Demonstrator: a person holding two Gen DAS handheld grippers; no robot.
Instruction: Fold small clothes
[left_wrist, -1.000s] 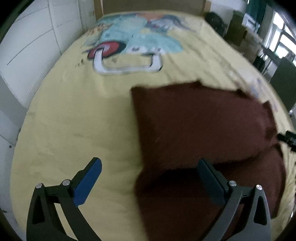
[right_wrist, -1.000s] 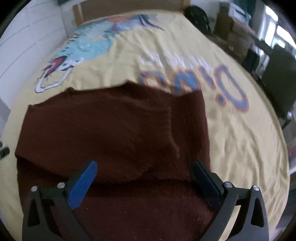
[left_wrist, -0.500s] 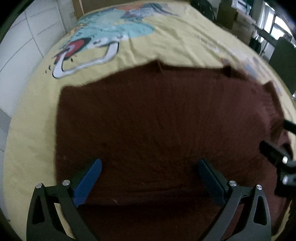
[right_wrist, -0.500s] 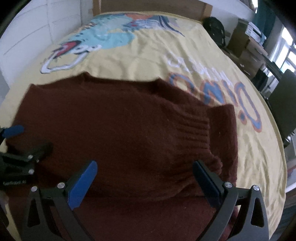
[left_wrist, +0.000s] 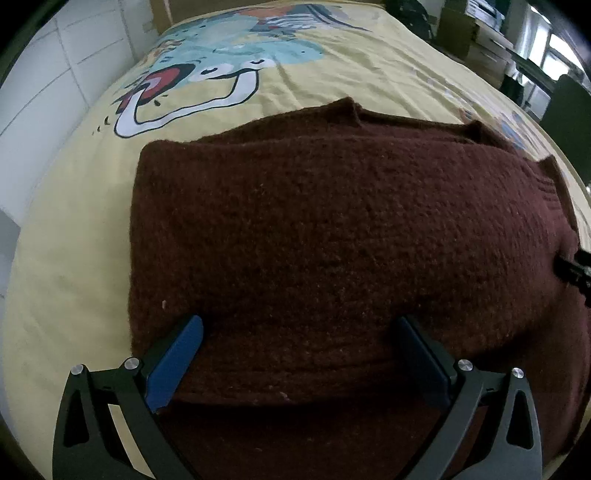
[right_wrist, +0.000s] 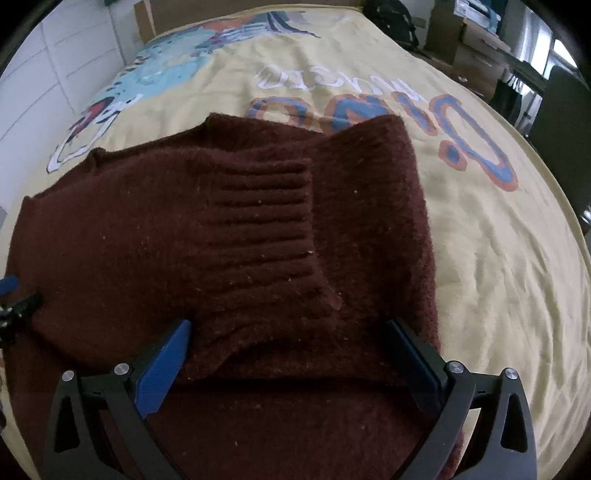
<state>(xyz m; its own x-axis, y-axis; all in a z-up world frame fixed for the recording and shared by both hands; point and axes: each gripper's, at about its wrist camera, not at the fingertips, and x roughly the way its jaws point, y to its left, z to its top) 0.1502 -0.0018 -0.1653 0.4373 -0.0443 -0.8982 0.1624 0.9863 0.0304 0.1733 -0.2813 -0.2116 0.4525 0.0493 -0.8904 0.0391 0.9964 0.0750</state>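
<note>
The left gripper (left_wrist: 297, 363) hangs low in its frame with jaws spread wide and pinching nothing, over the near fold edge of the sweater (left_wrist: 332, 236), which fills the middle of that view on the yellow bedspread (left_wrist: 74, 229). The right gripper (right_wrist: 291, 360) is likewise spread and empty, above a ribbed cuff (right_wrist: 255, 221) lying centre-frame on the doubled body. It looks mostly folded, sleeves in and one half over; perhaps one last fold or a smoothing remains.
</note>
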